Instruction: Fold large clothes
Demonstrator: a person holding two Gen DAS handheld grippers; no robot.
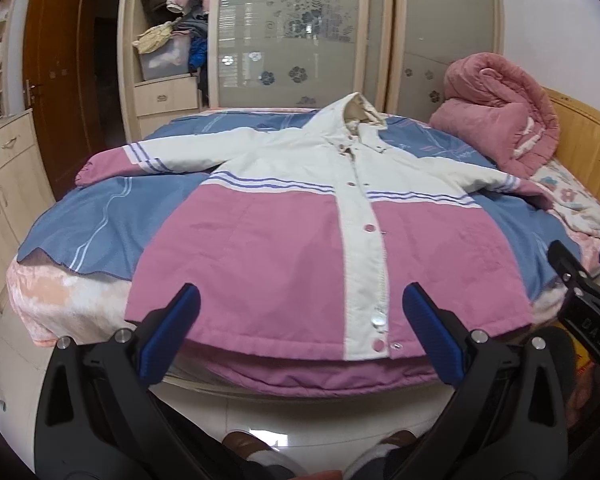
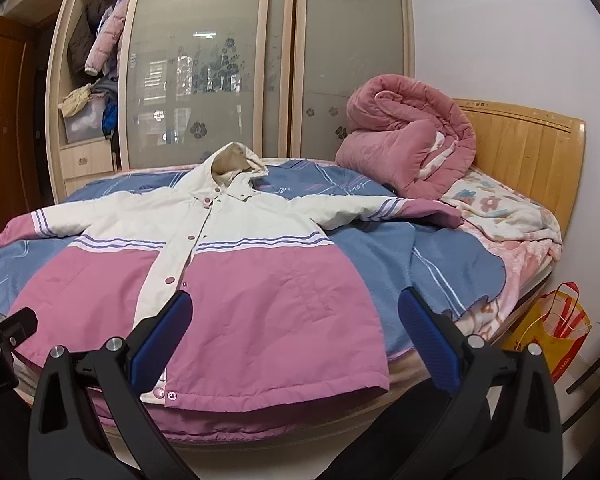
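A pink and white coat (image 1: 300,236) lies spread face up on the bed (image 1: 80,296), buttoned down the front, its hem at the near edge and its hood (image 1: 360,110) pointing toward the wardrobe (image 1: 292,32). Both sleeves stretch out sideways over a blue sheet (image 1: 100,216) (the cuffs are pink, with purple stripes above them).

The left gripper (image 1: 300,334) hovers just above the hem near the bottom snaps, its blue fingers (image 1: 172,332) spread wide and holding nothing. The right gripper (image 2: 296,338) hangs over the coat's lower right panel, fingers (image 2: 428,340) likewise spread apart and empty. Neither seems to touch the fabric, though the fisheye view makes that hard to judge.

A rolled pink quilt (image 2: 408,152) sits at the far right of the bed, by the wooden headboard (image 2: 528,152), well apart from the coat. A yellow and red bag (image 2: 556,332) stands on the floor beside the bed. Shoes (image 1: 240,442) of the person show at the bottom of the left view.
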